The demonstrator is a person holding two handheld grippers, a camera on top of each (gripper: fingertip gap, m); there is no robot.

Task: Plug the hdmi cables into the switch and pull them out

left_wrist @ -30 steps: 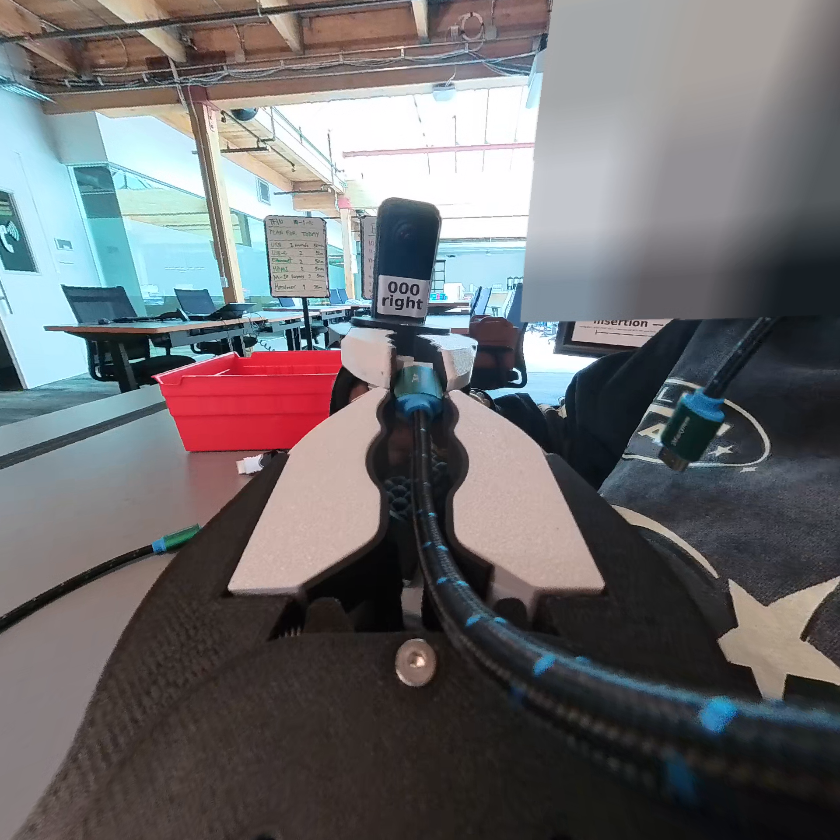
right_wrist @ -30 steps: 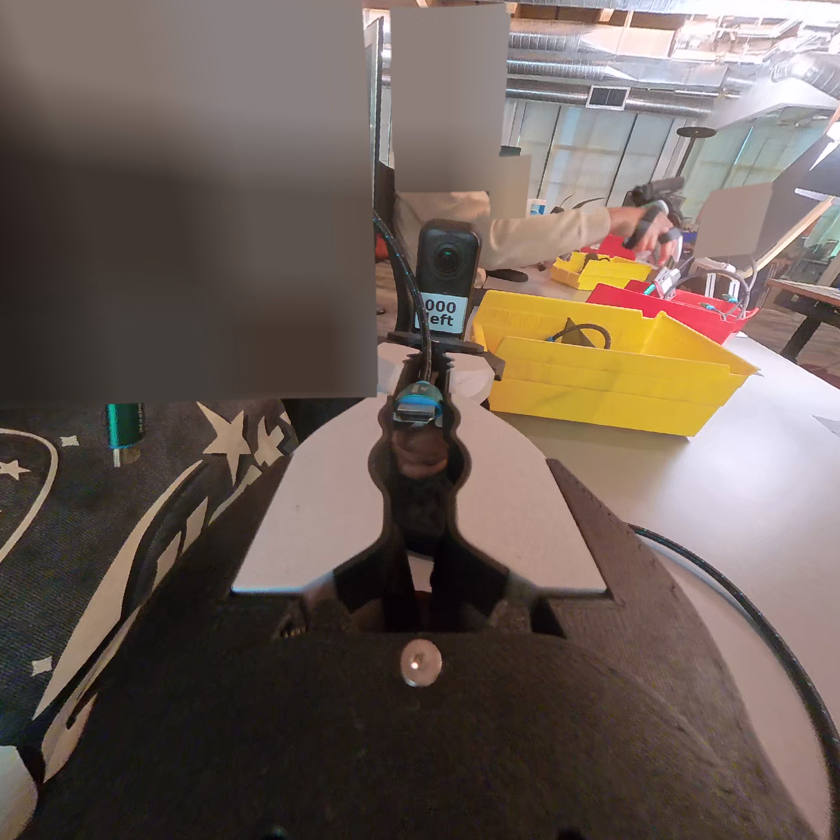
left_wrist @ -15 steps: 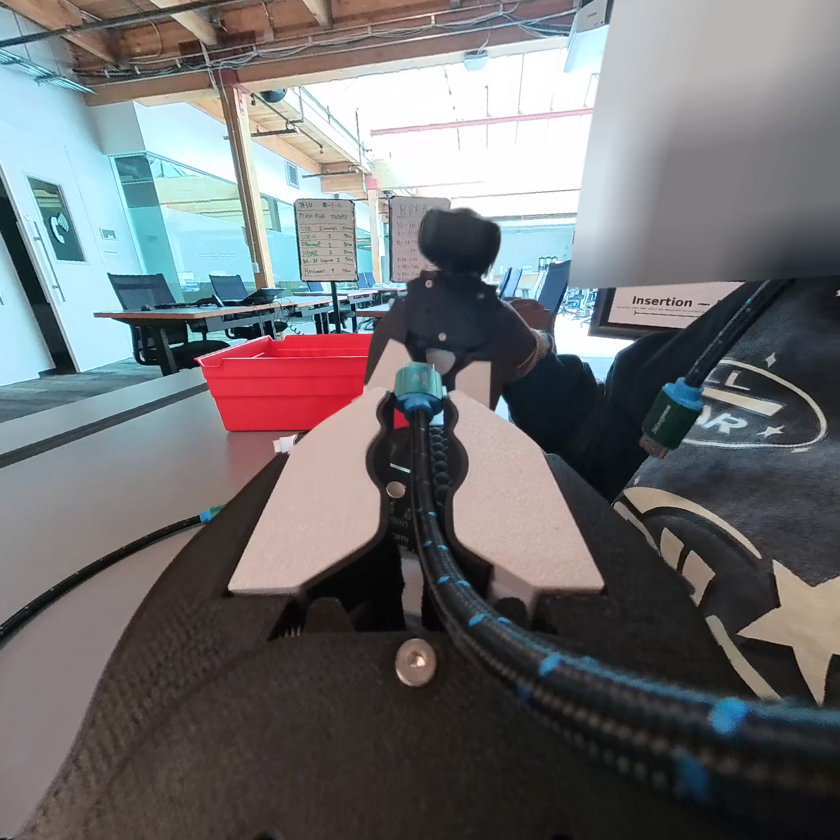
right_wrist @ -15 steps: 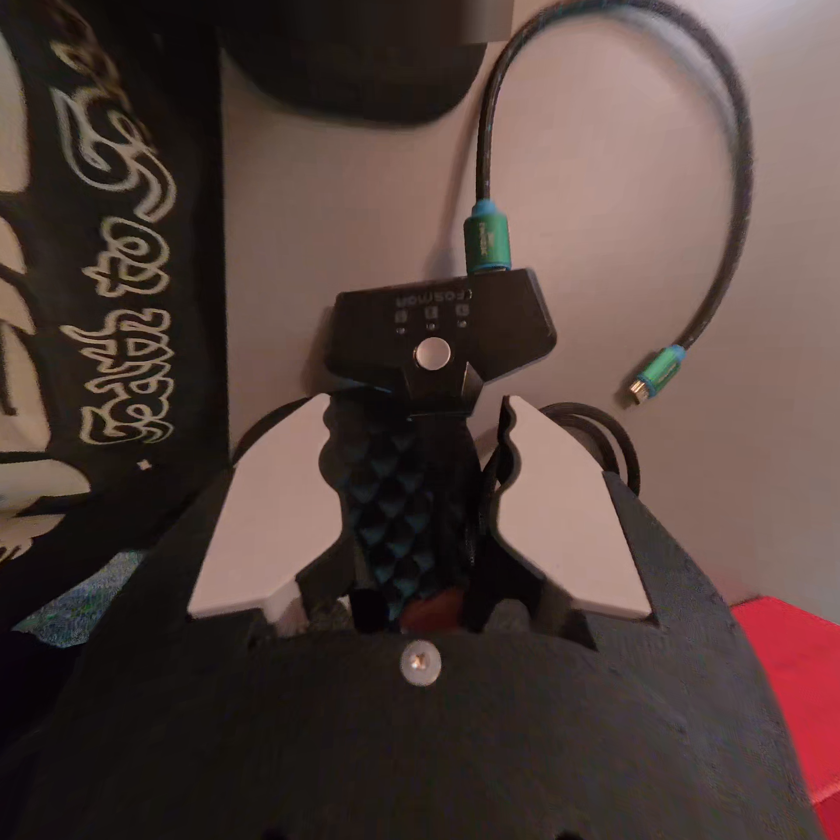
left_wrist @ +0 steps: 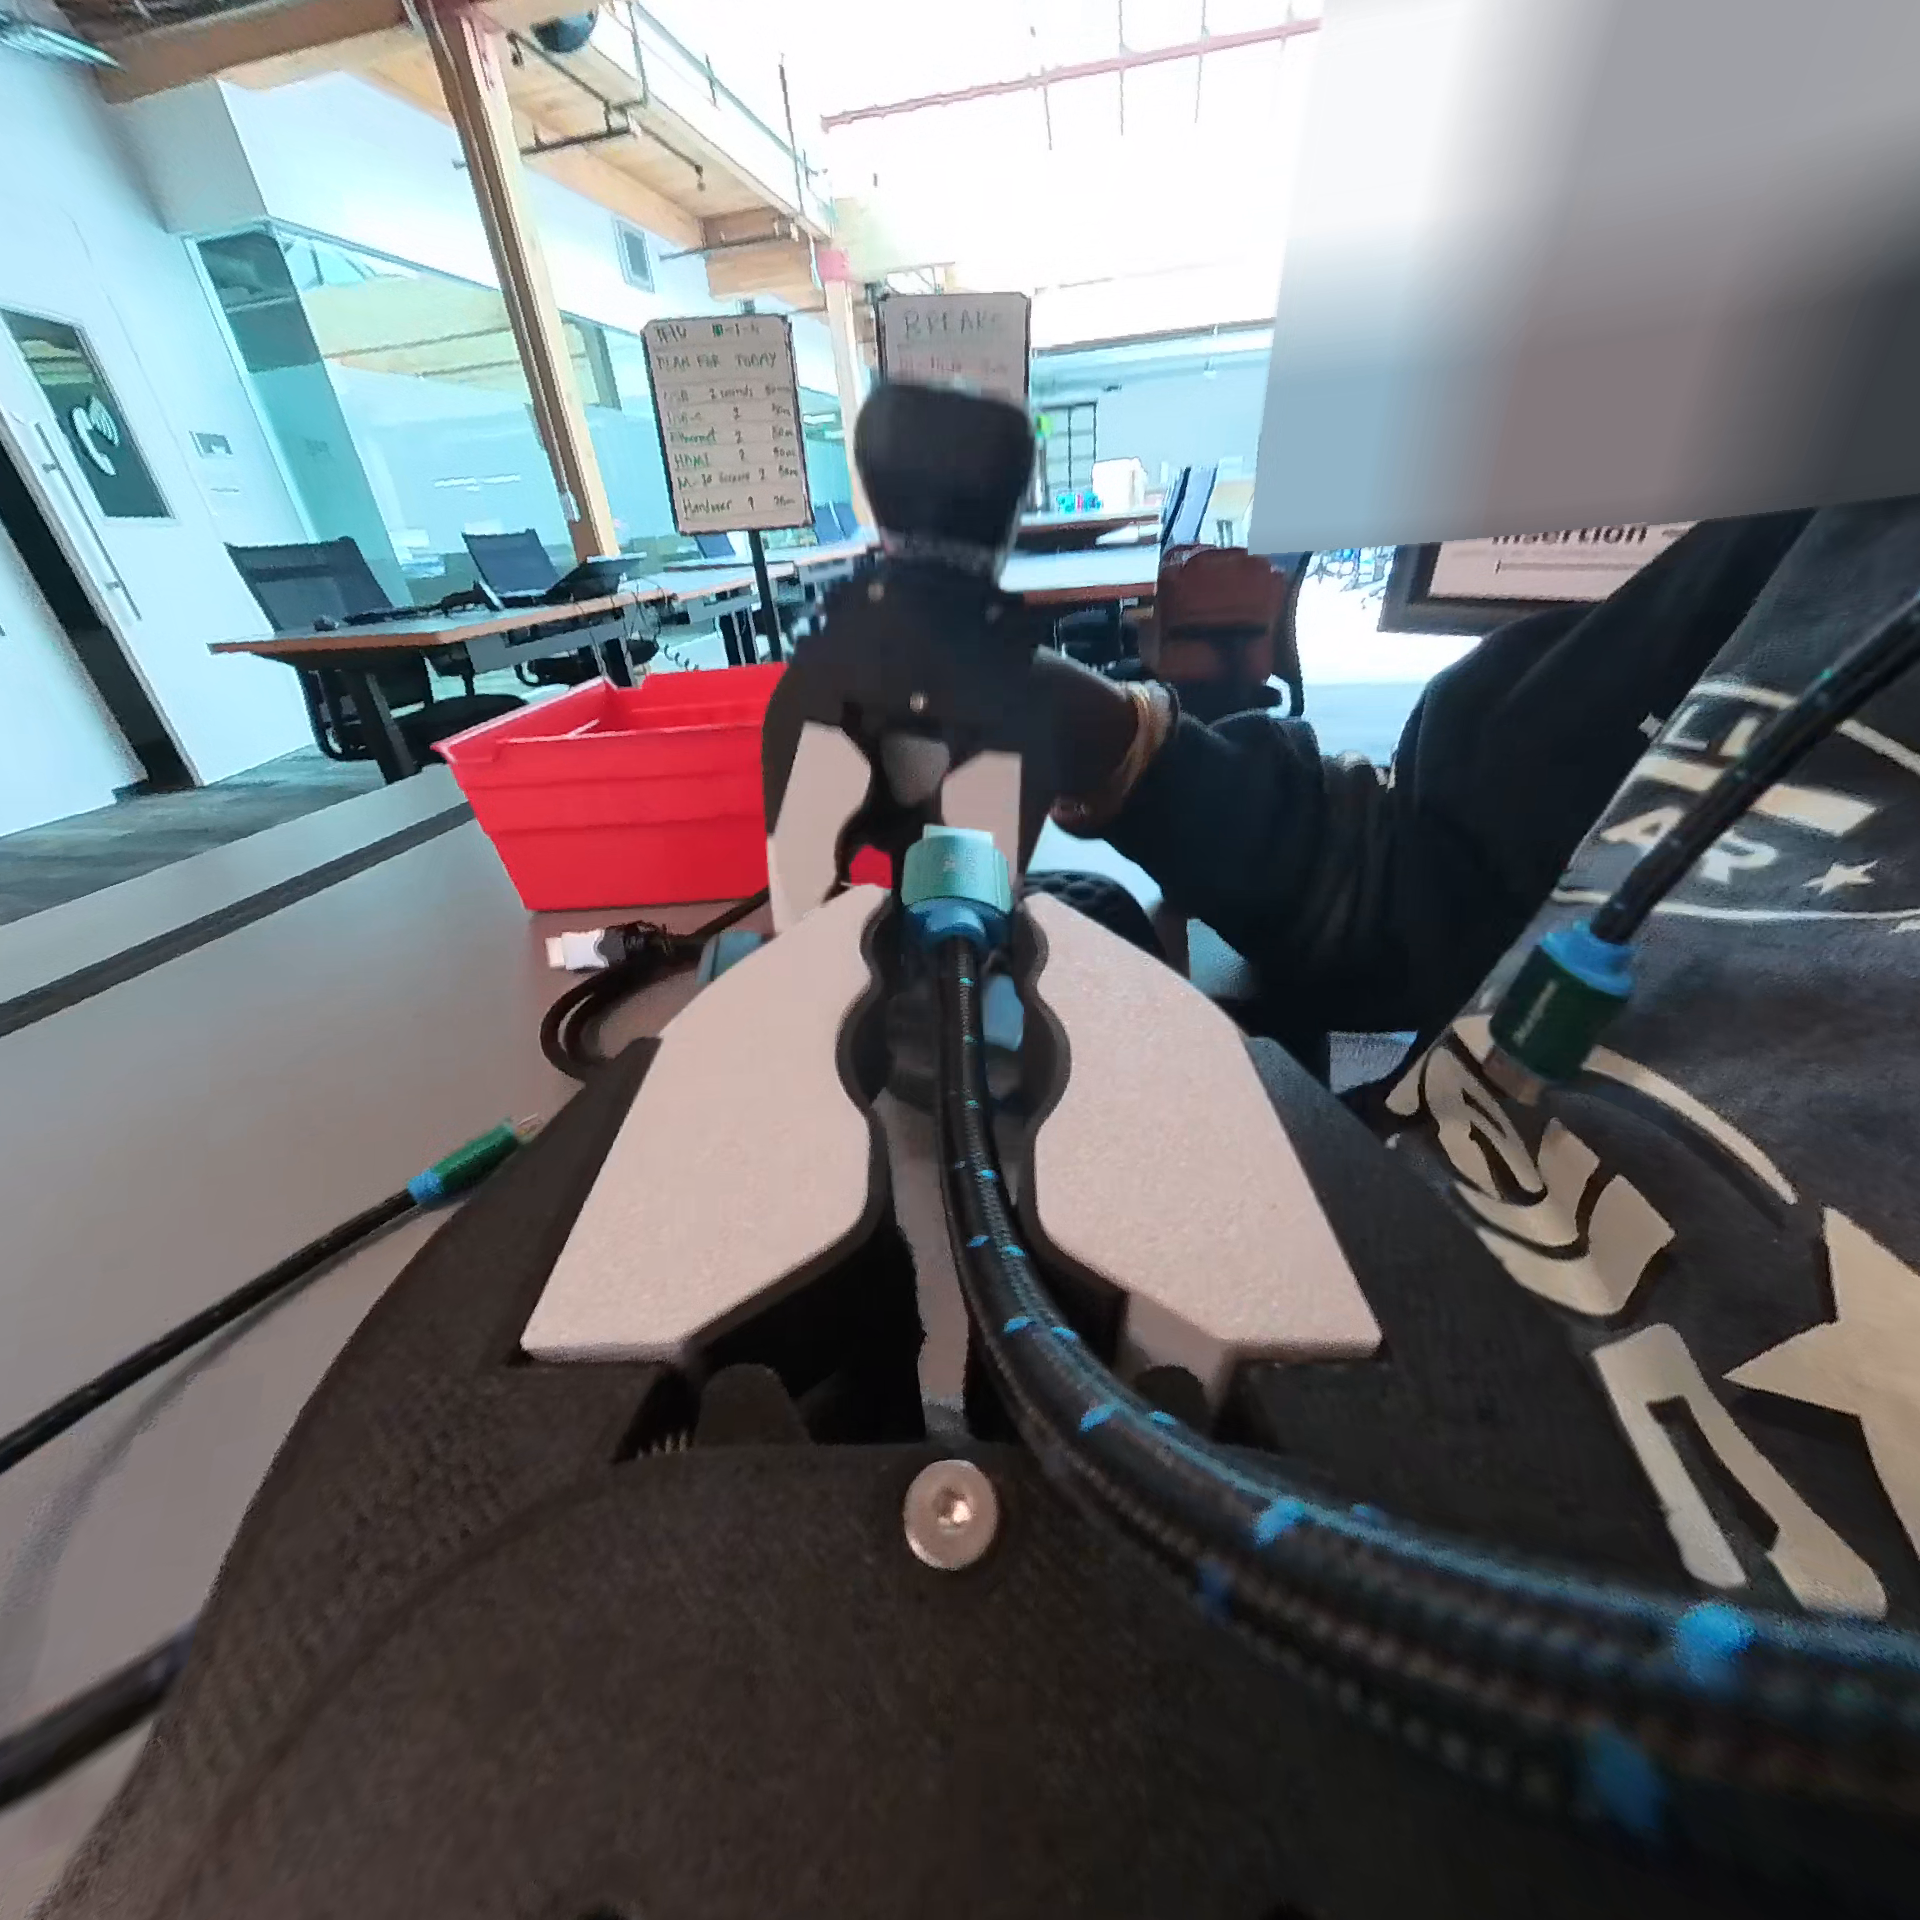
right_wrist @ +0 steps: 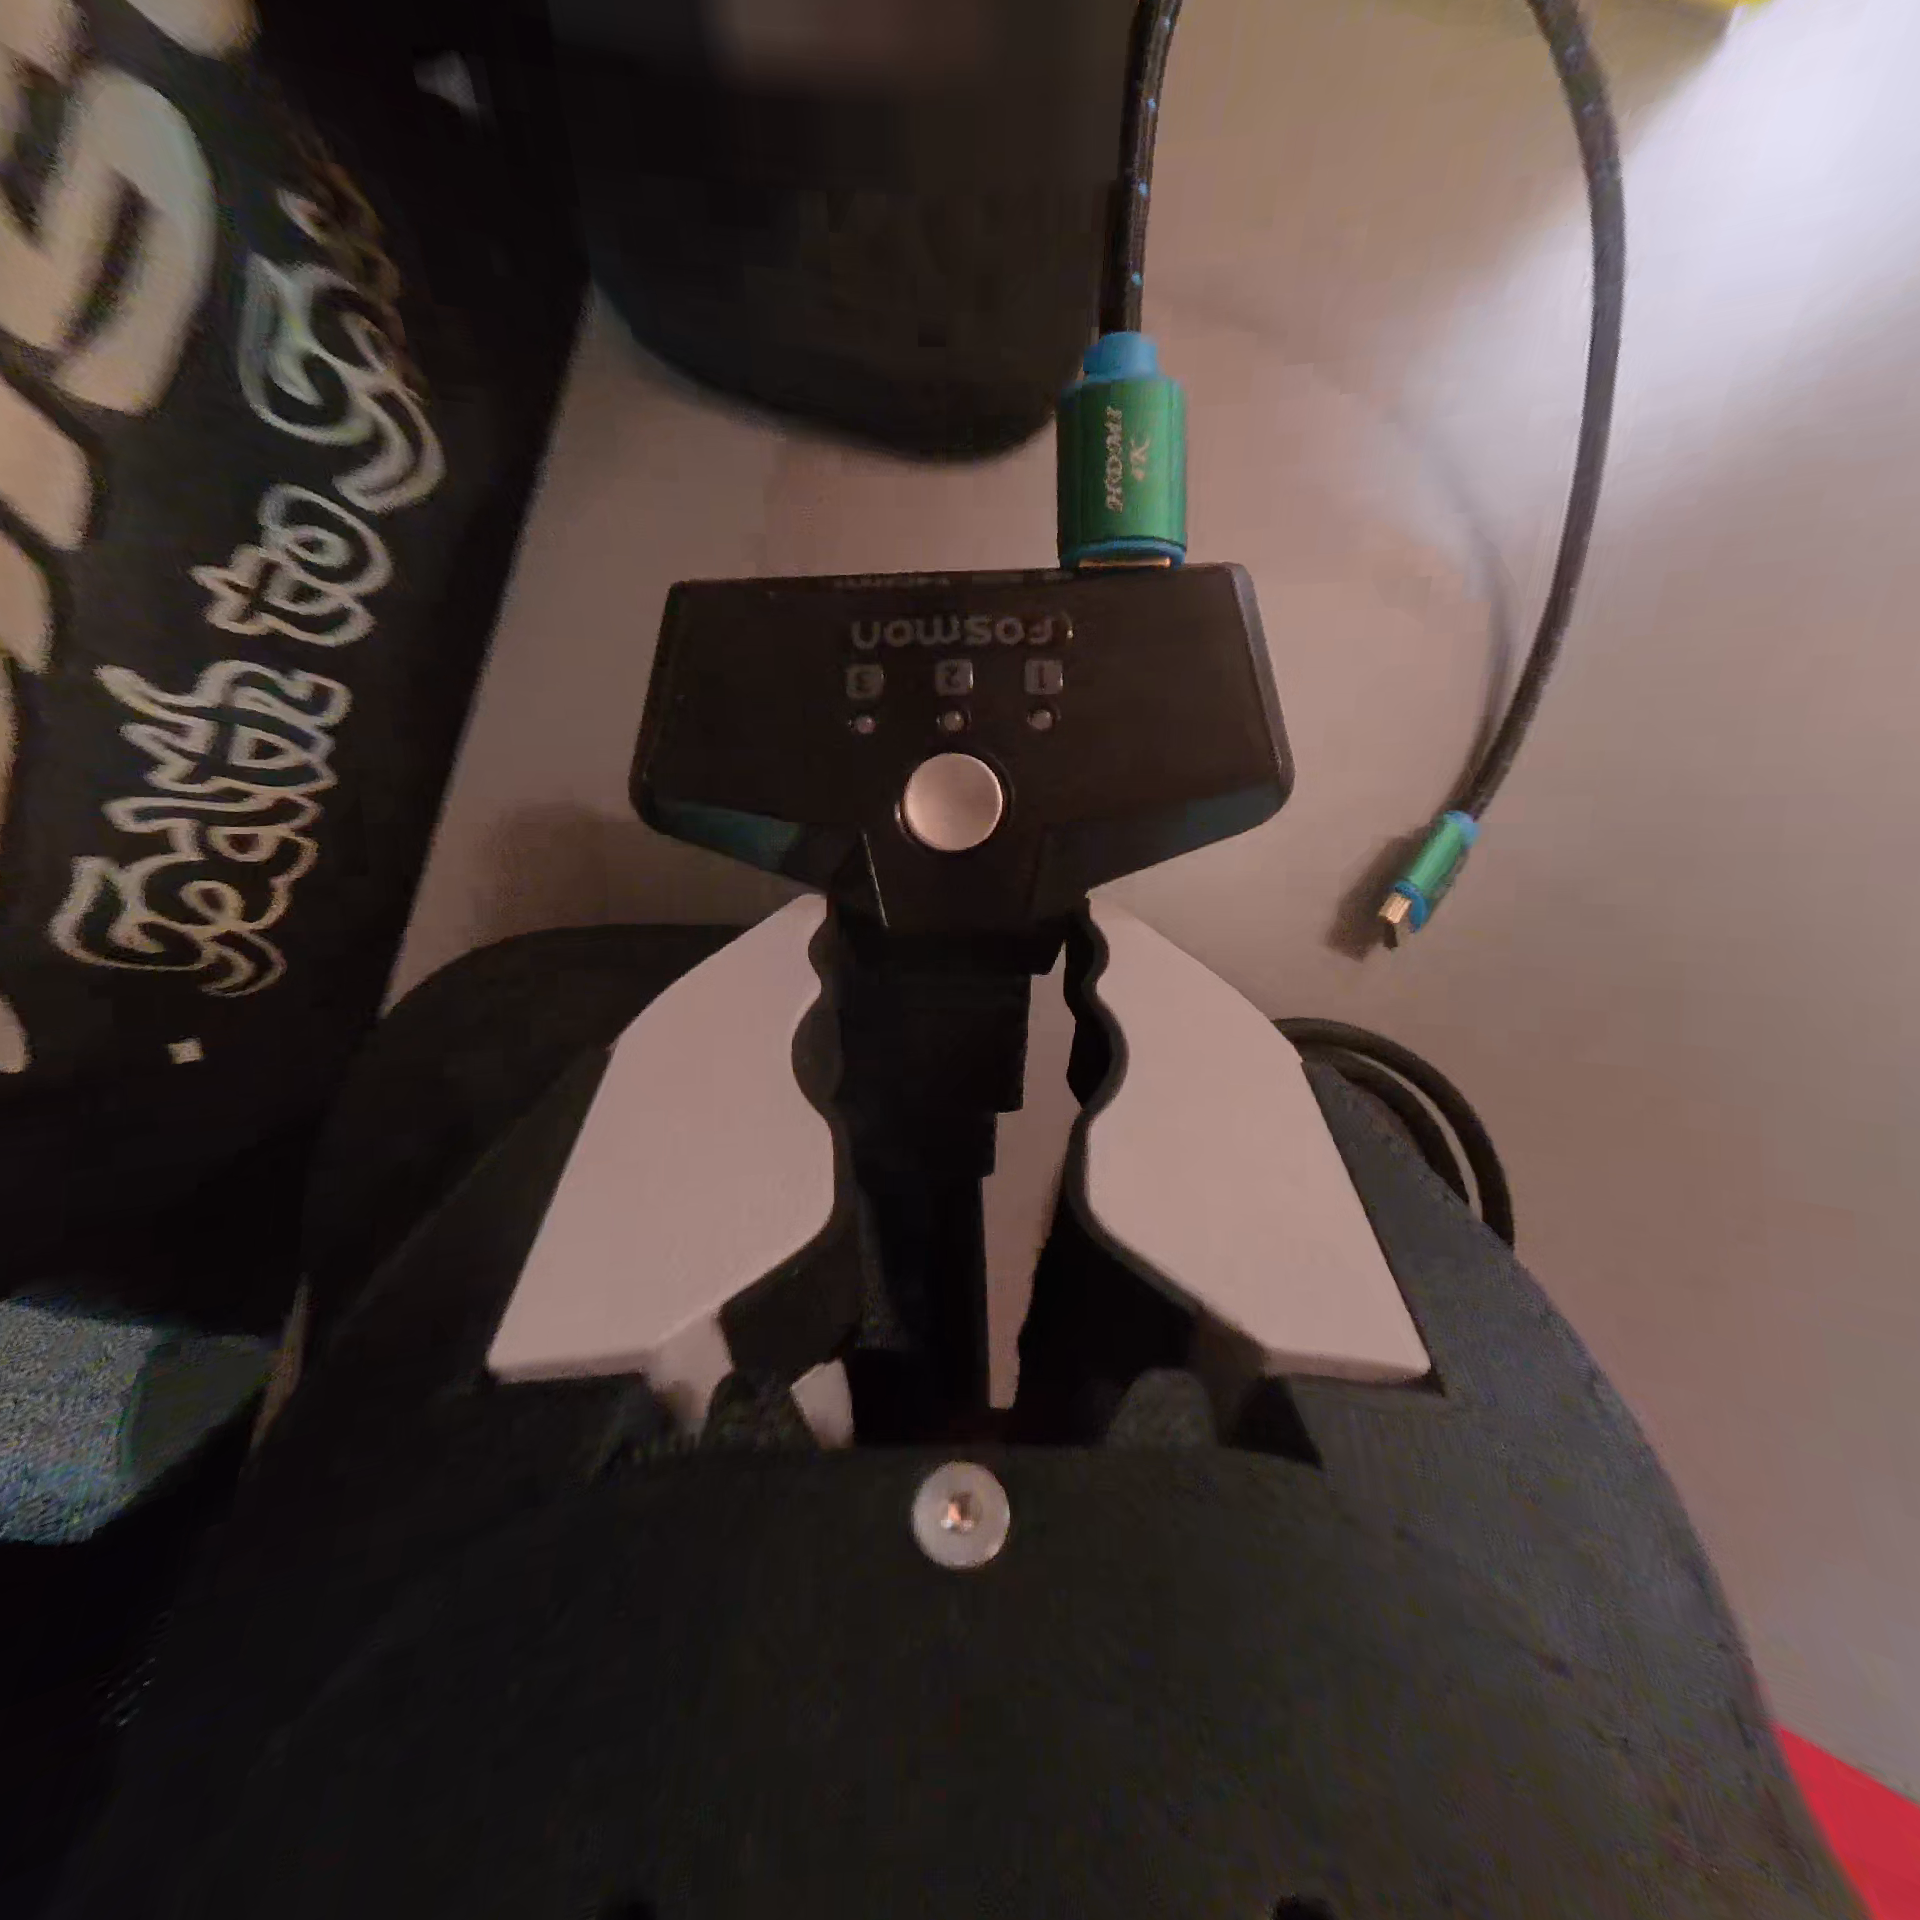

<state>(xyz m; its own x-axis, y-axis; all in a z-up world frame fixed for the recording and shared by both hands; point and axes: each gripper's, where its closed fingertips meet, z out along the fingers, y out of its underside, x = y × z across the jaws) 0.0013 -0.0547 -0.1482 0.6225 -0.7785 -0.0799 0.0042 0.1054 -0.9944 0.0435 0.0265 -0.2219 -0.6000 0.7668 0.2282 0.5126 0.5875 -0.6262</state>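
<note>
In the left wrist view my left gripper [left_wrist: 951, 925] is shut on a teal-green HDMI plug [left_wrist: 951, 868]; its braided cable [left_wrist: 1039, 1340] runs back over the gripper. Just beyond it, my right gripper [left_wrist: 883, 821] points down at the table. In the right wrist view my right gripper [right_wrist: 956, 925] is shut on the narrow rear of the black HDMI switch [right_wrist: 961, 717]. A green HDMI plug [right_wrist: 1122, 468] sits in the switch's far right port. A small green plug [right_wrist: 1429, 868] lies loose on the table to the right.
A red bin [left_wrist: 644, 800] stands on the grey table [left_wrist: 260, 1091] behind the grippers, with a white connector [left_wrist: 582, 948] before it. Another green plug [left_wrist: 1553, 1013] hangs at the right against a person's dark shirt [left_wrist: 1714, 1195]. A thin cable's green plug [left_wrist: 473, 1158] lies left.
My right gripper has tipped from facing the left gripper to pointing down at the table, with the switch in it. The plugged switch now shows nearer. My left gripper keeps its plug.
</note>
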